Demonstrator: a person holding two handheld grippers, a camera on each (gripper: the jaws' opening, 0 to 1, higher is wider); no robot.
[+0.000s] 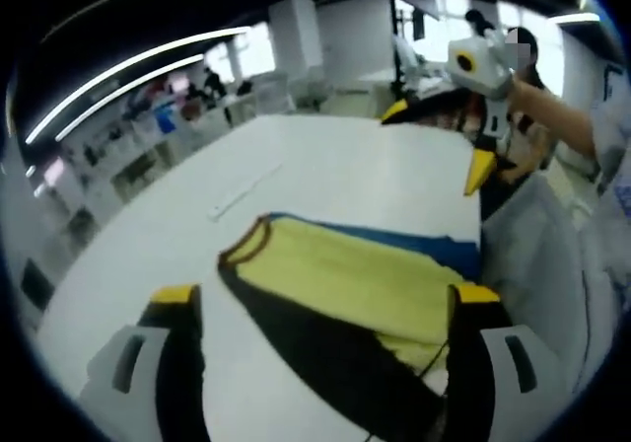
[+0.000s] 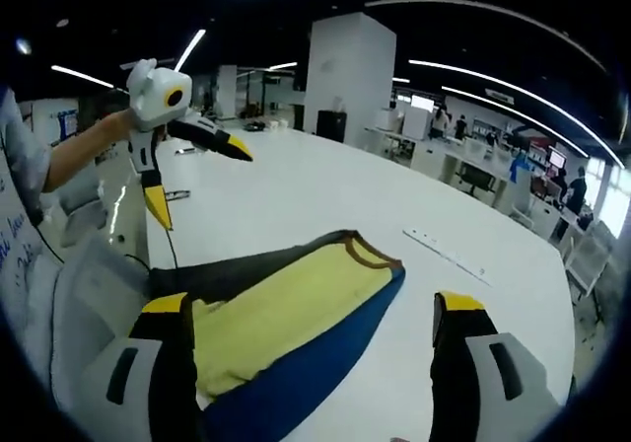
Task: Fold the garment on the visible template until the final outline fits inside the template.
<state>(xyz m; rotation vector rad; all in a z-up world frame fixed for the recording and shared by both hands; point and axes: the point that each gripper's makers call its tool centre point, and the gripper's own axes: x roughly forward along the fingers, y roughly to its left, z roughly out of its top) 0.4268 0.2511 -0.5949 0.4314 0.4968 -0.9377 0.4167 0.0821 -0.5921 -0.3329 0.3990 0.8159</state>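
Note:
A garment (image 1: 345,274) in yellow, black and blue with a brown collar (image 1: 246,245) lies folded into a long strip on the white table (image 1: 325,166). My left gripper (image 1: 325,296) hangs open above its near end, jaws spread wide and holding nothing. My right gripper (image 1: 439,141) is raised over the table's far right edge, open and empty. In the right gripper view the garment (image 2: 286,314) lies between the spread jaws of my right gripper (image 2: 311,304), collar (image 2: 373,253) pointing away. My left gripper (image 2: 197,178) is held up at the upper left, open.
A thin white strip (image 1: 237,195) lies flat on the table beyond the collar, seen again as the strip (image 2: 444,248). A person's forearm (image 2: 84,151) holds the raised gripper. Desks, chairs and people fill the room behind the table.

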